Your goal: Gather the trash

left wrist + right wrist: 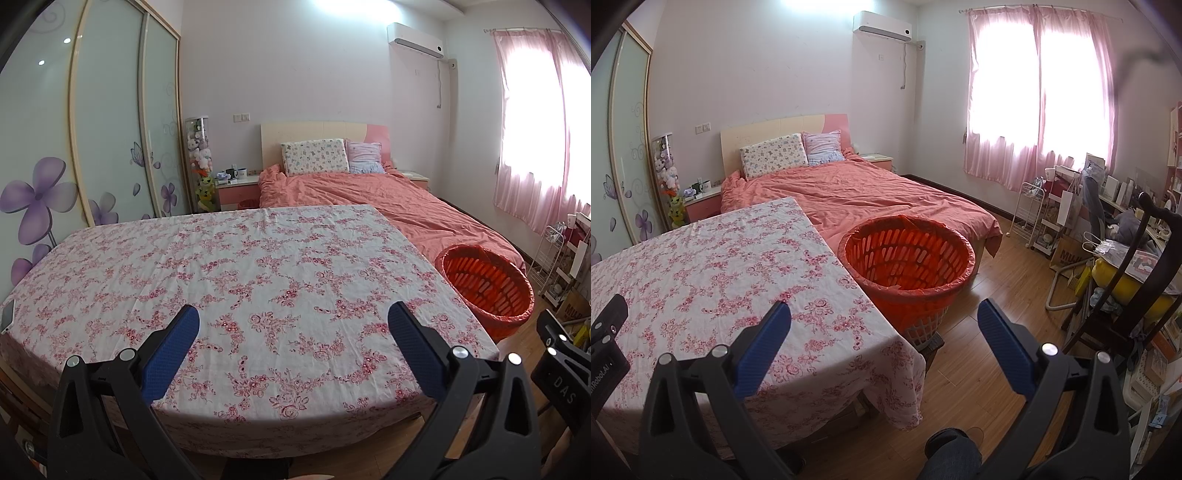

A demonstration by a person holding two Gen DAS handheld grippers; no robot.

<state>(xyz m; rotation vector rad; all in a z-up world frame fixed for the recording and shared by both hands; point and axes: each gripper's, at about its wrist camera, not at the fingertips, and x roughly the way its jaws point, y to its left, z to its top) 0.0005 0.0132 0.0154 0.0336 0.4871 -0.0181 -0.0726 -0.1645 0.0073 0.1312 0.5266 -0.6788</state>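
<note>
An orange laundry-style basket (907,254) lined with an orange plastic bag is seen at the centre of the right wrist view, standing on the wooden floor (993,321) between the table's right edge and the foot of the bed (871,195). In the left wrist view the same basket (485,286) is found at the right of the frame. No loose trash can be made out on the table's floral tablecloth (236,280).

The left gripper (293,321) is held over the near part of the tablecloth, its blue-padded fingers (173,354) spread wide with nothing between them. The right gripper (884,319) is likewise held with fingers (1004,347) spread and unloaded, above the table's corner and the floor. A phone (7,315) lies at the table's left edge.
</note>
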